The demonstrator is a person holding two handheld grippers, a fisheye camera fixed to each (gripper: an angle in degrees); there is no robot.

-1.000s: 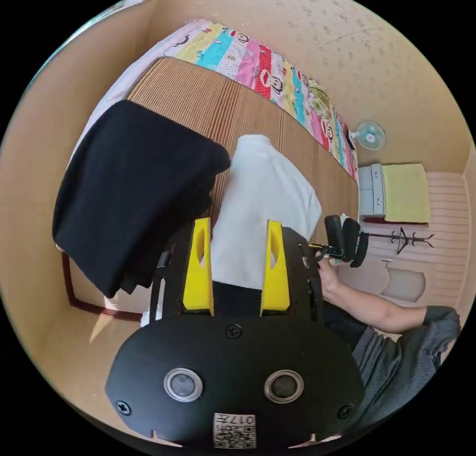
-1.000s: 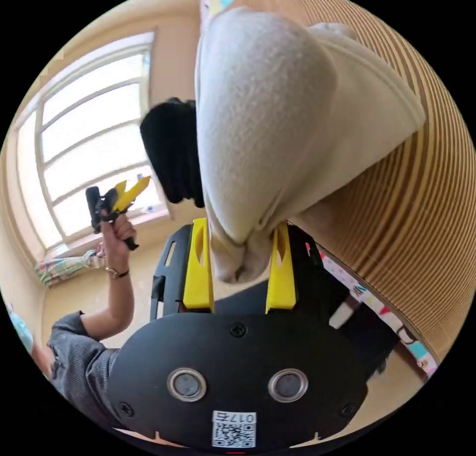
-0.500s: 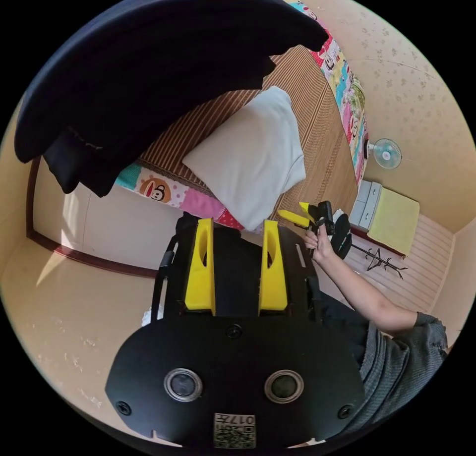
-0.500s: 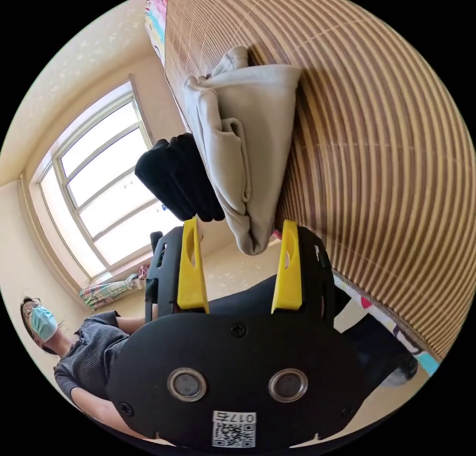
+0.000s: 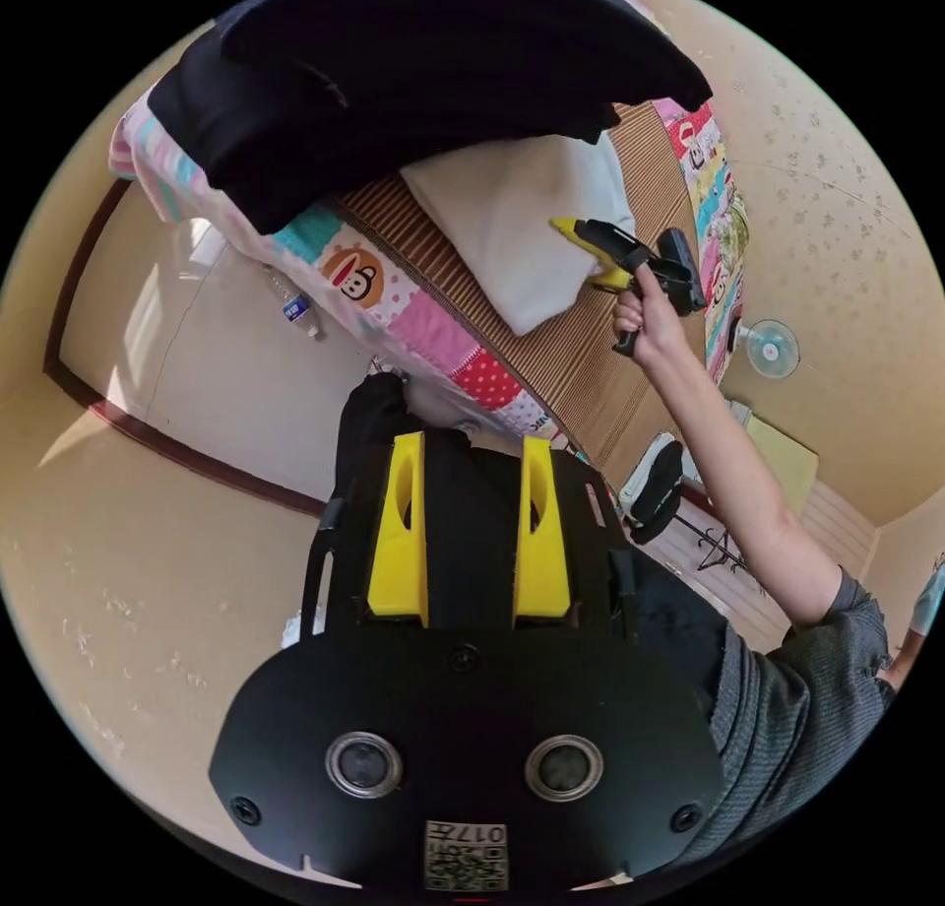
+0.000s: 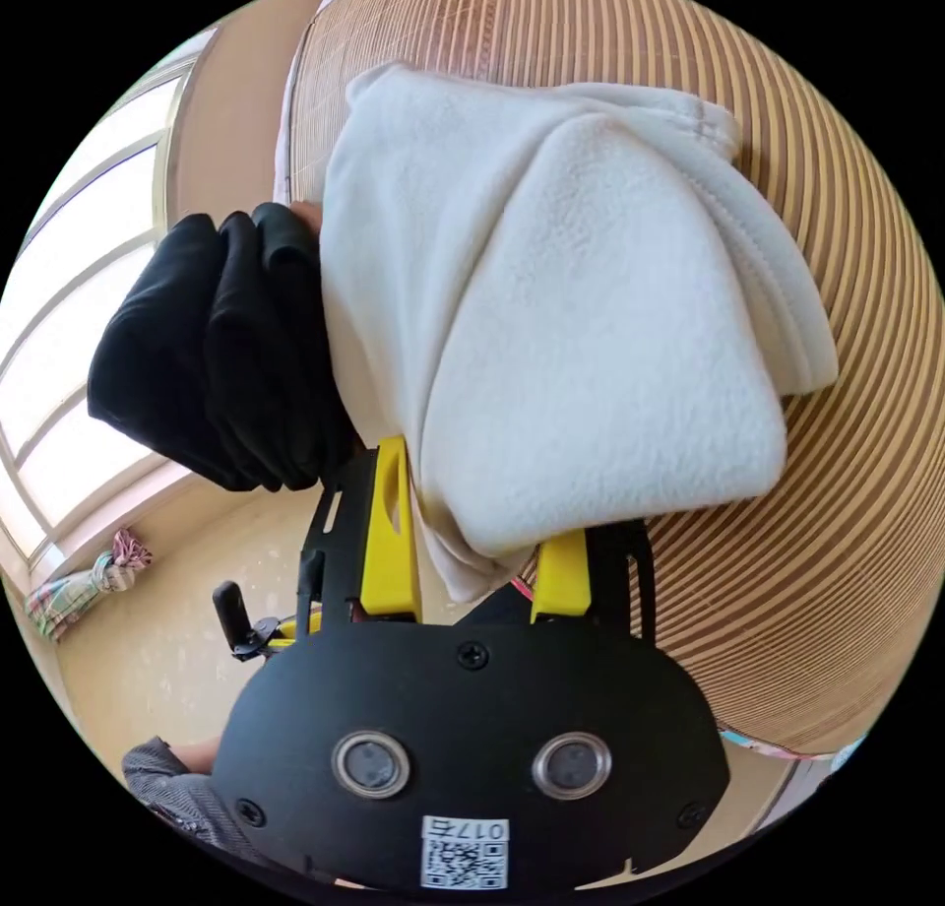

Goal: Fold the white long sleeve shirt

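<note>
- White long sleeve shirt (image 6: 581, 335): folded into a thick bundle, lying on the striped bamboo mat (image 6: 847, 207) of the bed, near the bed's edge; looks close to done.
- Right gripper (image 6: 477, 551): jaws apart, straddling the near corner of the bundle; cloth sits between them, no clamp evident. Seen from the left gripper view as right gripper (image 5: 591, 246), hand (image 5: 645, 320) on its grip, tips at the shirt (image 5: 522, 226).
- Left gripper (image 5: 471, 527): jaws apart, nothing between them, well back from the bed, off past the patterned bedsheet (image 5: 413, 300) edge.
- Black folded garment (image 6: 212, 355): just beside the shirt, on its far-left side from the right gripper; touching or nearly so.
- Risks:
  - closing on the corner and pulling could drag out only the top layers and undo the folds.
  - bundle near the edge; a pull toward the gripper could tip it off.
  - sideways nudge could shove it into the black stack.
</note>
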